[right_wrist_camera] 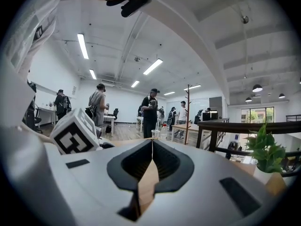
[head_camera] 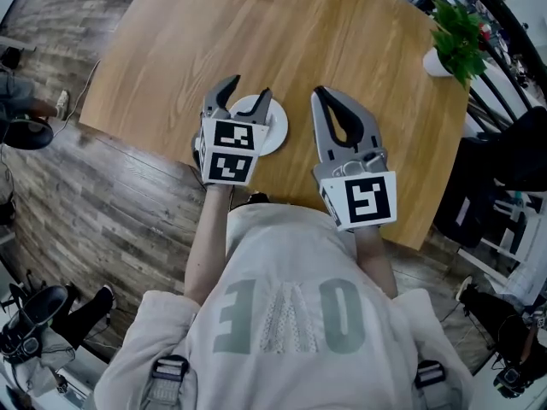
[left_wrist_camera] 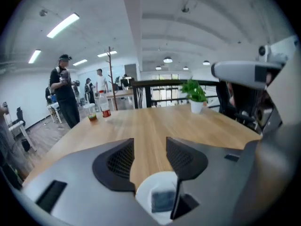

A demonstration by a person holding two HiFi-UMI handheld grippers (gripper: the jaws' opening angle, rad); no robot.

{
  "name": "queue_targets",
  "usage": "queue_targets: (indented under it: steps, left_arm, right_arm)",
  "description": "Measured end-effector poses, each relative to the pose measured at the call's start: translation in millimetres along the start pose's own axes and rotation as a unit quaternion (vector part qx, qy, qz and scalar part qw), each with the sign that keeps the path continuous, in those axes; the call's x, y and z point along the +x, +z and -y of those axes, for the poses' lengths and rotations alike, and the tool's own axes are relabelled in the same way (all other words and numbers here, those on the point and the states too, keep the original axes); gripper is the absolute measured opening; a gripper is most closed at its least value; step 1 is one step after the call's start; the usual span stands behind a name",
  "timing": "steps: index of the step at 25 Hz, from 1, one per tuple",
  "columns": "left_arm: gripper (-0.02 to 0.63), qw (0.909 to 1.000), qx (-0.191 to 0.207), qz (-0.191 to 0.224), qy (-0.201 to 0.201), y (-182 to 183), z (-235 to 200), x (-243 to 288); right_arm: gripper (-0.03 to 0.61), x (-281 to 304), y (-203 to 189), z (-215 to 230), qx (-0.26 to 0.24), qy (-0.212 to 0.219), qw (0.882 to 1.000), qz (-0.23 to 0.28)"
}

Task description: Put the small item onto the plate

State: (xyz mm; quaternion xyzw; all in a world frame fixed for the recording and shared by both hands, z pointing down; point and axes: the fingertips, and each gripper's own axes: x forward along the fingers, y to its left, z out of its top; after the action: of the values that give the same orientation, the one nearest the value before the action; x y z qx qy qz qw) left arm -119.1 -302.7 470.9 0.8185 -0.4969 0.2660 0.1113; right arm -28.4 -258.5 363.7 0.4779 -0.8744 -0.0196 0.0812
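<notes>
A small dark square item lies on the white plate, seen in the left gripper view just below and behind the fingertips. My left gripper is open, nothing between its jaws, and it does not touch the item. In the head view the left gripper hovers over the plate near the table's front edge and hides the item. My right gripper is shut and empty, above the table just right of the plate; its jaws meet in its own view.
The wooden table holds a potted plant at the far right corner, and a bottle with a cup at the far left in the left gripper view. A black chair stands beside the table. Several people stand in the room beyond.
</notes>
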Motion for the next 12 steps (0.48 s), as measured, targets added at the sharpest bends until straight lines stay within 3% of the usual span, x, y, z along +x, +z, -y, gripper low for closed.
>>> queue_targets:
  steps: [2,4,6,8,10,12]
  left_arm:
    - [0.142,0.9976,-0.018,0.065,0.014,29,-4,-18]
    - [0.02,0.9894,-0.022,0.141,0.028,57,-7,-40]
    - [0.009,0.9708,-0.017,0.237,0.035,86,-6,-67]
    - [0.008,0.9504,-0.001,0.306,0.058,108,-5,-93]
    - [0.008,0.9402,0.012,0.329,0.089,117,-6,-110]
    - [0.009,0.9355,0.014,0.338,0.101,124,-6,-121]
  right_arm:
    - [0.018,1,7,1,-0.002,-0.001,1.0,0.01]
    - [0.018,2,13,3,0.004,0.0,1.0,0.024]
    - [0.018,2,21,5,0.028,-0.006,0.999,0.042]
    - [0.018,0,31,9,0.062,-0.02,0.996,0.067]
    - [0.018,-4,41,12,0.089,-0.034,0.991,0.093]
    - [0.018,-8,49,14,0.097,-0.043,0.988,0.112]
